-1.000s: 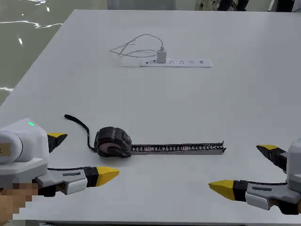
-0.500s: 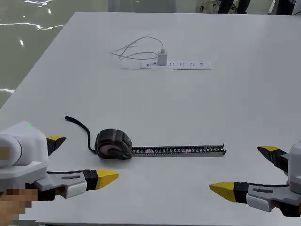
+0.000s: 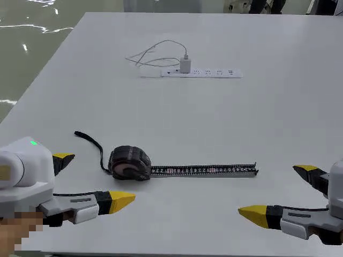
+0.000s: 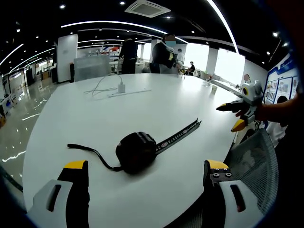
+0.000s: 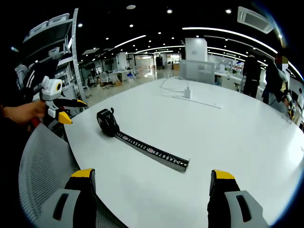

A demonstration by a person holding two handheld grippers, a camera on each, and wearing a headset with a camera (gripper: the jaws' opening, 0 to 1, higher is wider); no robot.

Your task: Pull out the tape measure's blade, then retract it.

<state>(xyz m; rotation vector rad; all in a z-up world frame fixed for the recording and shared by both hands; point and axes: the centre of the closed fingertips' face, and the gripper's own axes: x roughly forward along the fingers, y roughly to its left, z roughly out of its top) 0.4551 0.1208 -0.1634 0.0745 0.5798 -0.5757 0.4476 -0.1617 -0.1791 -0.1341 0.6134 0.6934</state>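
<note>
A black tape measure (image 3: 128, 163) lies on the white table (image 3: 214, 112), its blade (image 3: 203, 170) drawn out to the right and lying flat, its black wrist strap (image 3: 90, 142) trailing left. My left gripper (image 3: 94, 179) is open, just left of and nearer than the case (image 4: 137, 151), apart from it. My right gripper (image 3: 280, 193) is open, right of and nearer than the blade's end hook (image 5: 184, 164), not touching it. The left gripper view shows the blade (image 4: 179, 135) running toward the right gripper (image 4: 236, 115). In the right gripper view the case (image 5: 107, 120) lies near the left gripper (image 5: 66, 111).
A white power strip (image 3: 201, 73) with a plugged-in charger (image 3: 185, 65) and a looped white cable (image 3: 155, 56) lies at the far middle of the table. A grey mesh chair (image 4: 254, 161) stands at the near table edge. People stand beyond the table's far end (image 4: 164, 52).
</note>
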